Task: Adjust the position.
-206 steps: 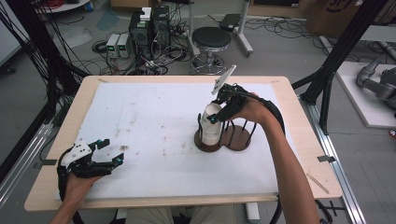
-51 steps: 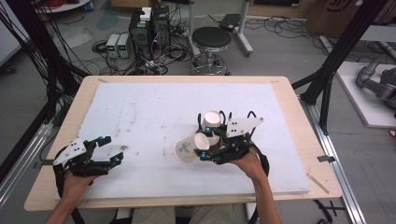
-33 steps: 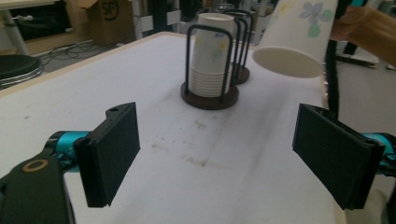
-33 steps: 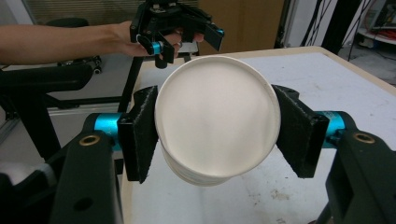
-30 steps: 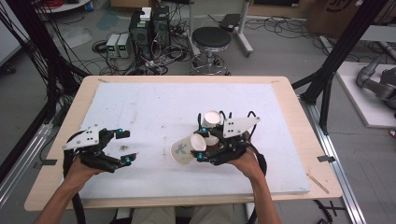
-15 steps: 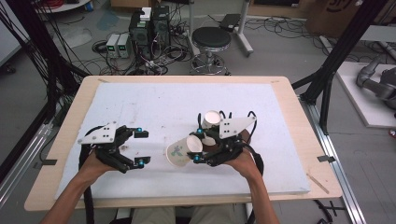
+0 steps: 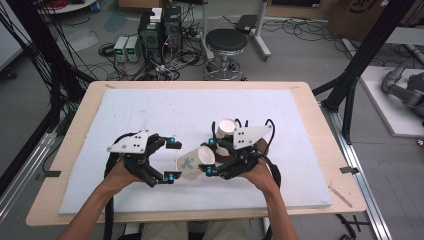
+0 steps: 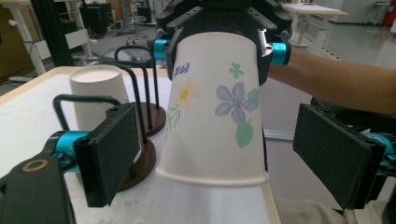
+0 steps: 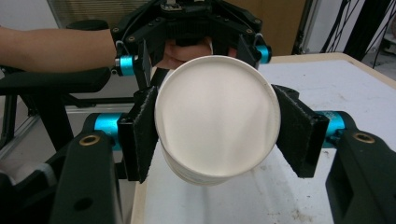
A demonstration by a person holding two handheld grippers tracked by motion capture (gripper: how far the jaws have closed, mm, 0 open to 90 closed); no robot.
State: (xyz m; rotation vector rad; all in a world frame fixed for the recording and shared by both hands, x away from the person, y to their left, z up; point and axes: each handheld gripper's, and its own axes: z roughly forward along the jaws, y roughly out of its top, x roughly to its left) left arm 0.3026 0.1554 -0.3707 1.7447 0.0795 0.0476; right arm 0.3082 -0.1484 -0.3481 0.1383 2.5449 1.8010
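Observation:
A flowered paper cup point(image 7: 190, 163) lies level above the white mat, its narrow closed end toward the right hand. My right gripper point(image 7: 209, 157) is shut on that narrow end; in the right gripper view both pads point(image 9: 142, 133) press the sides of the cup point(image 9: 217, 121). My left gripper point(image 7: 171, 159) is open, its jaws straddling the wide rim end. In the left gripper view the cup point(image 8: 215, 112) sits between the pads point(image 8: 109, 154) with a gap on each side, and the right gripper point(image 8: 215, 44) clamps its far end.
Behind the right hand stands a dark wire cup rack point(image 7: 250, 147) with a white cup point(image 7: 226, 128) upside down on it; the rack point(image 8: 140, 156) and cup point(image 8: 98, 93) also stand at the left of the left gripper view. The white mat point(image 7: 150, 110) covers the wooden table point(image 7: 320, 150).
My left gripper has moved right across the mat and now straddles the cup's rim end. The right gripper and cup have stayed put.

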